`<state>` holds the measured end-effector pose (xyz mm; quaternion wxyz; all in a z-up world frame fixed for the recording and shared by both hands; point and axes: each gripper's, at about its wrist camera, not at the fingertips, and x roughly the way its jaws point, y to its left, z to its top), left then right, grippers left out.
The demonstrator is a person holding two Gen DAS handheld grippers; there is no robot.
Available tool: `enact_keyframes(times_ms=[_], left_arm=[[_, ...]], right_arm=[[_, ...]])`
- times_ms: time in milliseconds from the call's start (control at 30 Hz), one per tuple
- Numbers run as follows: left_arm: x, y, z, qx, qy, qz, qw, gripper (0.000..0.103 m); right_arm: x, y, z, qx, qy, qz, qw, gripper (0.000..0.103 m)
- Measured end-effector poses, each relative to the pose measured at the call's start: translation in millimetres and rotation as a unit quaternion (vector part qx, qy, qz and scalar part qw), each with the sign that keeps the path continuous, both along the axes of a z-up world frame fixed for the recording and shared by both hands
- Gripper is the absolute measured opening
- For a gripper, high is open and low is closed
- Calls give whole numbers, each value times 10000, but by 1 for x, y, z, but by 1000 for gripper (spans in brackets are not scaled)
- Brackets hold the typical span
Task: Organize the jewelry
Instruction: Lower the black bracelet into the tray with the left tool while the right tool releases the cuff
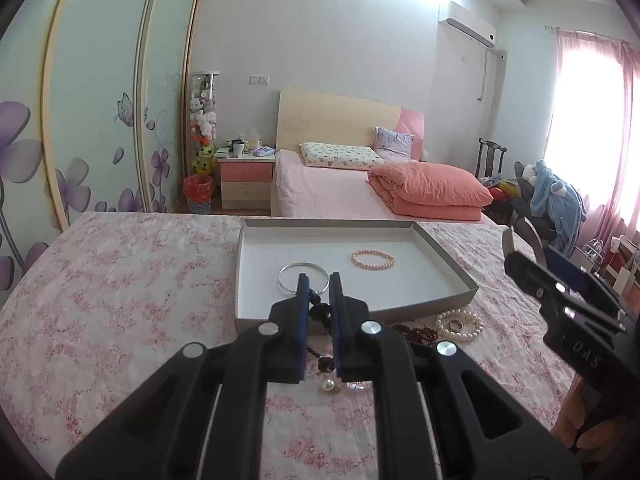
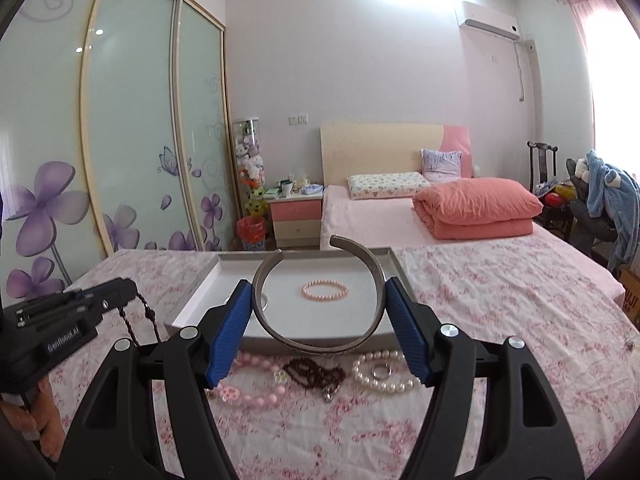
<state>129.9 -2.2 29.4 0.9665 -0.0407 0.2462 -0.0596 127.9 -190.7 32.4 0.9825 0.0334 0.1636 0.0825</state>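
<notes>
Steel cuff bangle (image 2: 320, 300) clamped between right gripper (image 2: 320, 300) pads; left gripper (image 1: 319, 284) pinches dark beaded strand (image 1: 320, 312). Pink bead bracelet (image 2: 325, 291) at 12 o'clock in tray (image 2: 200, 300).

Tray (image 2: 200, 300) floor right of pink bracelet (image 2: 325, 290) seemingly unobstructed.

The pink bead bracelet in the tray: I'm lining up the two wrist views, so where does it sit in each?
Left wrist: the pink bead bracelet lies right of centre, beyond the left gripper.
Right wrist: centre, framed by the silver cuff in the right gripper.
Shared landmark: the shallow tray holding it.
</notes>
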Motion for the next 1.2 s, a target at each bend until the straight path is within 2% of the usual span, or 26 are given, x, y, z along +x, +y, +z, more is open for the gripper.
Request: enact_keyframes(times_ms=[233, 567, 1000, 1200], left_arm=[[18, -5, -1, 96, 19, 32, 9999, 11], [66, -8, -10, 234, 86, 107, 9996, 11], [139, -20, -43, 422, 491, -61, 9979, 11], [159, -19, -59, 378, 749, -90, 9964, 11]], right_arm=[[12, 1, 6, -43, -179, -70, 9998, 68], [59, -2, 2, -171, -129, -257, 9994, 68], [135, 3, -50, -177, 1041, -46, 9944, 68], [152, 10, -64, -226, 1347, 20, 9906, 68]])
